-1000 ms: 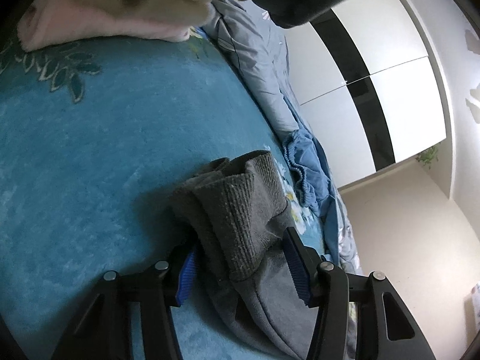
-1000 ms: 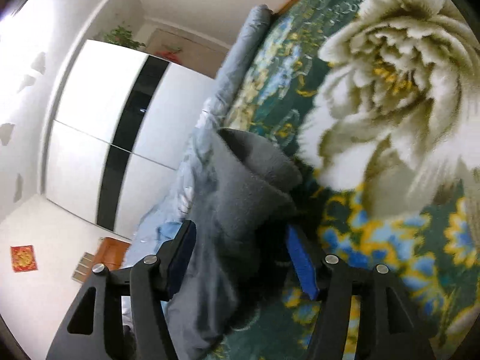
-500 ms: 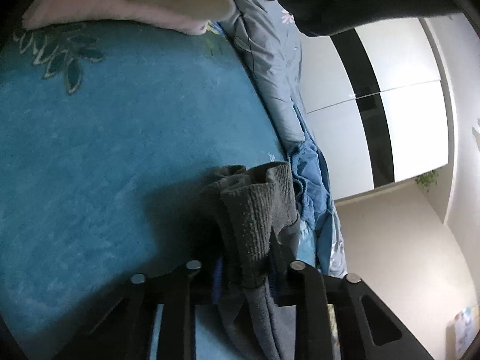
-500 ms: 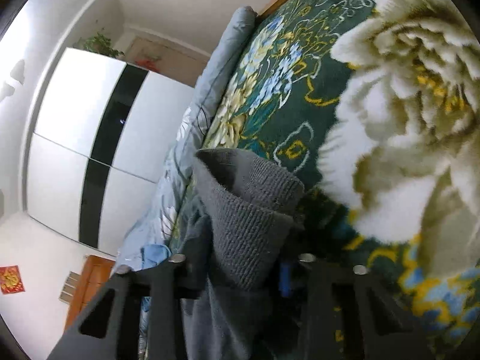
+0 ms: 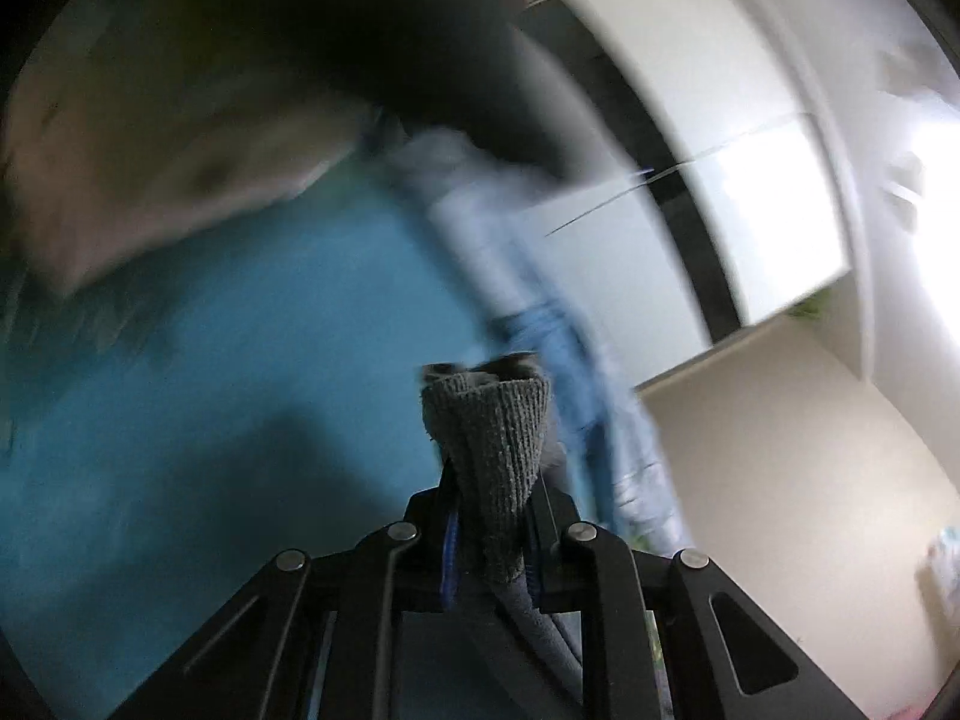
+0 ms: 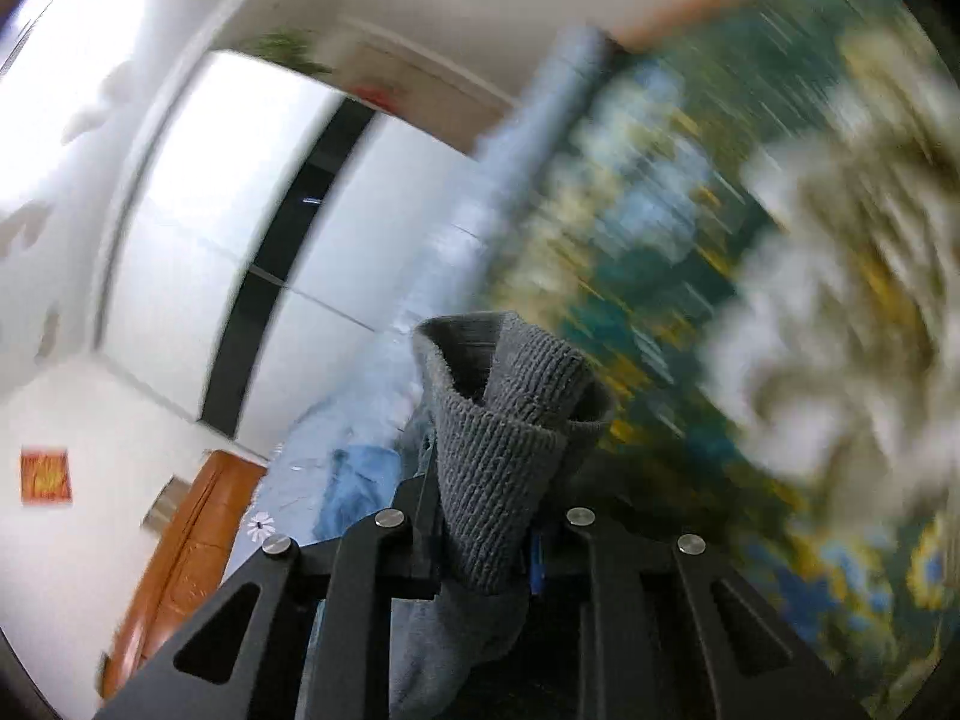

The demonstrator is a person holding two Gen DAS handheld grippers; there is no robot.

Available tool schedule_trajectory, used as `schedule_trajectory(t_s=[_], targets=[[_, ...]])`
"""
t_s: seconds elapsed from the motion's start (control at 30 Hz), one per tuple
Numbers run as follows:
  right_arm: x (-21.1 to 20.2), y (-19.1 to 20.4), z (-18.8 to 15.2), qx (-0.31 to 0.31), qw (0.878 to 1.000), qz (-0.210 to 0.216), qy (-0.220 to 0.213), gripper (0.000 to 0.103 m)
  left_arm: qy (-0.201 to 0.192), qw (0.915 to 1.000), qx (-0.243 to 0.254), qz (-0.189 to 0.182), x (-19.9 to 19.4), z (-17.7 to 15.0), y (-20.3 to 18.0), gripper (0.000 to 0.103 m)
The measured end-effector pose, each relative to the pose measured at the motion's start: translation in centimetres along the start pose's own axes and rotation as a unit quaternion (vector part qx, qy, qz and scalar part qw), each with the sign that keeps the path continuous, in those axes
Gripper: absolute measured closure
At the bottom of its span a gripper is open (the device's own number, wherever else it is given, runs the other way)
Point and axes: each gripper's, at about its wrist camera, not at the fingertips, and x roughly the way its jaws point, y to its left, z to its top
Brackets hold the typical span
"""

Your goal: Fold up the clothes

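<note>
A grey garment with a ribbed knit hem is held at two places. In the left wrist view my left gripper (image 5: 489,540) is shut on a bunched ribbed edge of the grey garment (image 5: 489,444), lifted above the blue blanket (image 5: 210,390). In the right wrist view my right gripper (image 6: 483,546) is shut on another ribbed fold of the same garment (image 6: 504,420), raised over the green floral blanket (image 6: 690,330). More grey fabric hangs below both grippers. Both views are motion-blurred.
A pale pink folded cloth (image 5: 156,162) lies at the far end of the blue blanket. Light blue bedding (image 5: 540,312) runs along the bed's edge. White wardrobe doors (image 6: 252,228) and an orange-brown wooden cabinet (image 6: 186,546) stand beyond the bed.
Both grippers closed on the ribbed edges of the grey garment and lifted it off the bed. Both views now swing quickly, blurring the background.
</note>
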Motion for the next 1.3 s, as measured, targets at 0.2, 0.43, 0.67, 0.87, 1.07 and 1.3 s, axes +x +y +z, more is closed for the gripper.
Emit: schedule_trajectory(t_s=[0.2, 0.43, 0.67, 0.87, 1.07, 1.3], targets=[[-0.1, -2.5, -1.3, 0.018, 1.0, -0.012, 0.015, 0.081, 0.001, 0.9991, -0.032, 0.027, 0.0, -1.4, 2.5, 0.086], [-0.2, -0.9, -1.7, -0.033, 0.998, -0.041, 0.023, 0.075, -0.025, 0.9911, 0.124, 0.043, -1.8, -2.0, -8.7, 0.085], [0.0, -2.2, -2.0, -0.009, 0.999, -0.03, 0.027, 0.075, 0.003, 0.9488, 0.313, 0.045, 1.5, -10.1, -22.3, 0.085], [-0.4, -2.4, -2.2, -0.001, 0.999, -0.023, 0.035, 0.075, 0.09, 0.93, 0.354, 0.039, 9.1, -19.2, -25.7, 0.085], [-0.2, -2.9, -2.4, 0.002, 0.999, -0.019, 0.042, 0.075, 0.134, 0.8904, 0.428, 0.08, 13.9, -28.5, -26.4, 0.085], [-0.1, -3.2, -2.6, -0.002, 0.998, -0.026, 0.049, 0.073, 0.187, 0.8722, 0.443, 0.091, 16.4, -32.3, -24.9, 0.07]])
